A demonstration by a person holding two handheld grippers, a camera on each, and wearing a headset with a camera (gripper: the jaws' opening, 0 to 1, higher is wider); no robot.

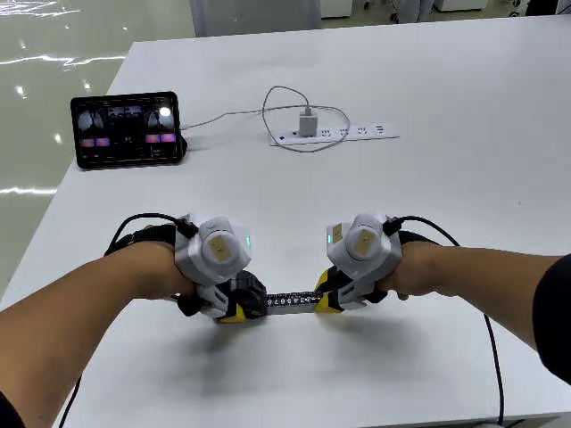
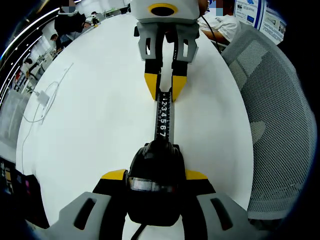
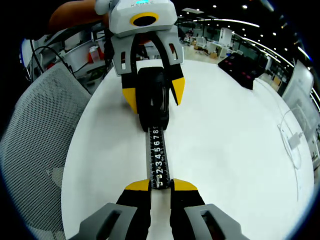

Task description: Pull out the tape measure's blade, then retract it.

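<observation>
Your left gripper (image 2: 155, 176), a grey two-jaw claw with yellow tips, has its jaws pressed against the two sides of a black, rounded tape measure case (image 3: 152, 100), which it grips low over a plain white rectangular table (image 1: 428, 196) near the edge closest to you. A narrow black blade printed with white numerals (image 3: 157, 155) runs straight out of the case toward your right gripper (image 3: 160, 186), a matching grey claw with yellow tips. Its jaws are pinched on the free end of the blade, near the numeral 1. Only a short length of blade is out, with numerals up to about 8 readable. The blade stretches level between the two claws, and it seems to hover just above the tabletop, though you cannot tell for certain whether it touches. In the head view your two hands face each other, with the case at the left and the pinched blade end at the right. Far behind them on the table stand a dark tablet with a lit screen (image 1: 127, 129), propped upright at the left, and a long white power strip (image 1: 357, 133) with a white plug-in charger and looping cable (image 1: 308, 122). A grey mesh-backed chair (image 2: 272, 125) sits beside the table.
</observation>
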